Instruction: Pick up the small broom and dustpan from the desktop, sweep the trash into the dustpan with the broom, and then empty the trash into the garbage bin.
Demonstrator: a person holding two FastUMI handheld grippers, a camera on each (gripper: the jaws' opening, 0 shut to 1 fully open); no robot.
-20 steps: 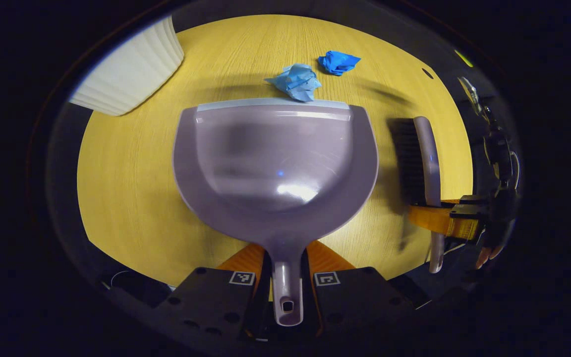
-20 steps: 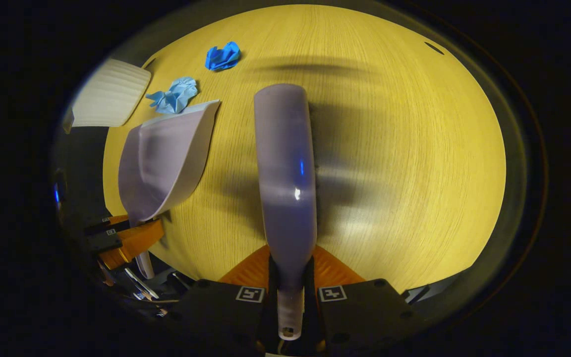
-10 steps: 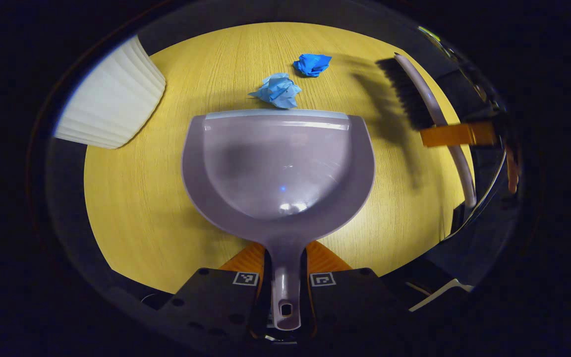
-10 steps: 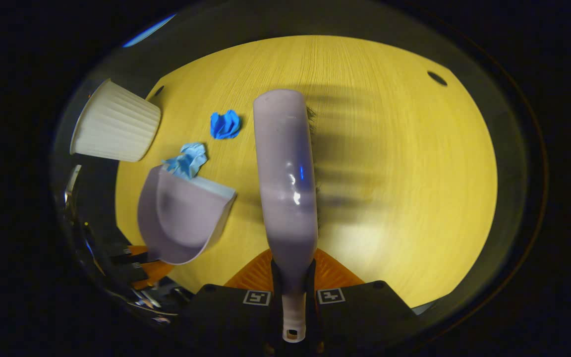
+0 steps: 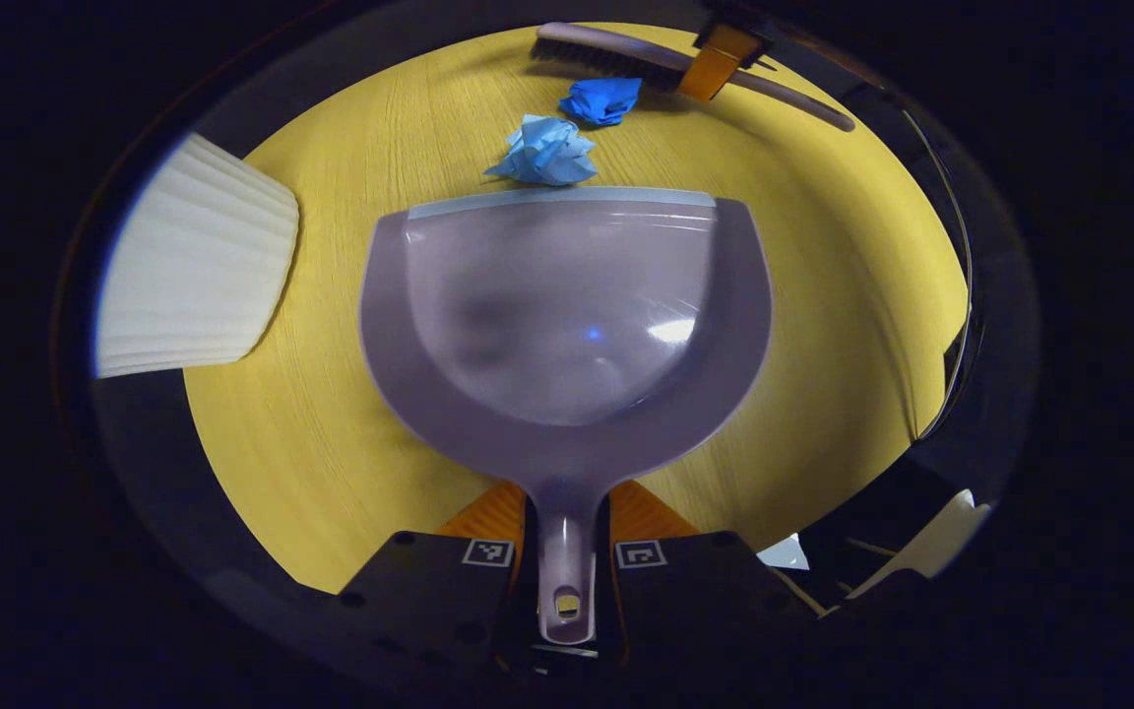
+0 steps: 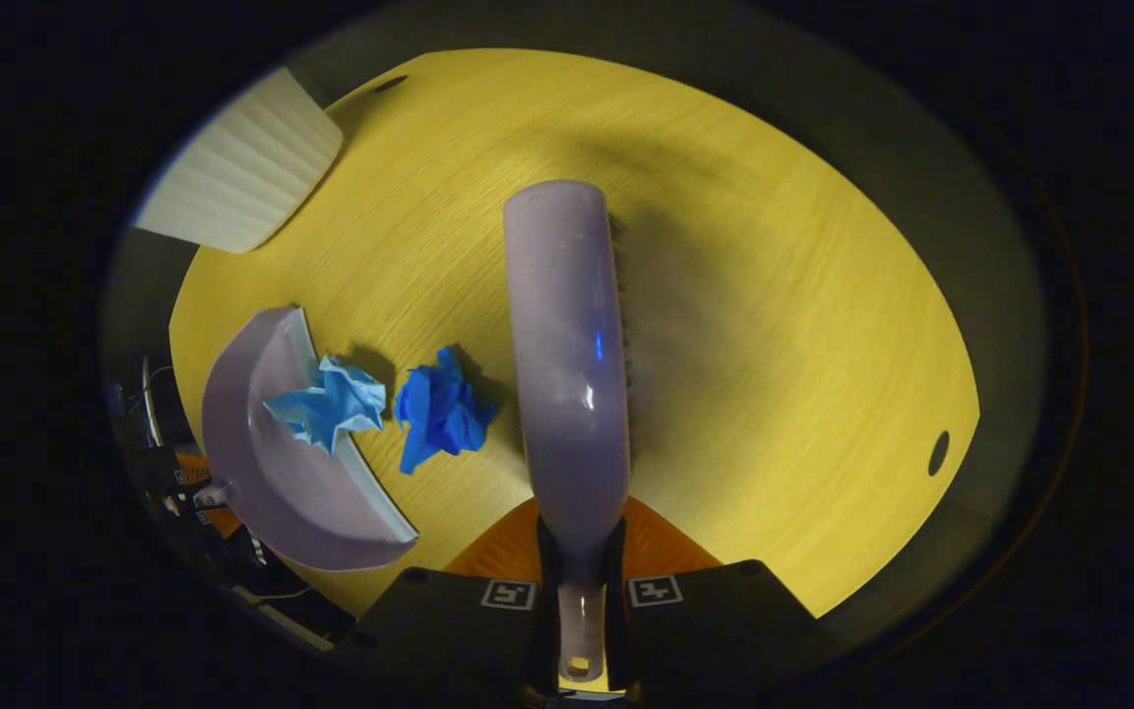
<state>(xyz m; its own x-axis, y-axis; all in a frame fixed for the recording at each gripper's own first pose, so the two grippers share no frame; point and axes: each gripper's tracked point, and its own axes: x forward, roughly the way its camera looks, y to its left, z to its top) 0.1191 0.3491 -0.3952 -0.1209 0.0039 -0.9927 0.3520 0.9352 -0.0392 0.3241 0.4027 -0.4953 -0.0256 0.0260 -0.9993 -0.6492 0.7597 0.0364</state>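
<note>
My left gripper is clamped on the dustpan handle, both fingers pressing its sides; the pan lies flat on the desk, mouth facing away from me. No readable writing anywhere, only square black-and-white markers on the finger blocks. The pan is empty inside. The light blue wad sits at the pan's front lip, touching or just beside it; I can't tell which. The dark blue wad lies just beyond it, near the broom bristles at the far edge of the desk in the left gripper view. My right gripper is closed tight on the broom handle, and the broom's back runs straight up the right gripper view with bristles showing along its right side over the desk. In that view the dark blue wad sits just left of the broom, the light blue one against the pan's lip. The white ribbed bin stands at the desk's left edge; its inside isn't visible.
</note>
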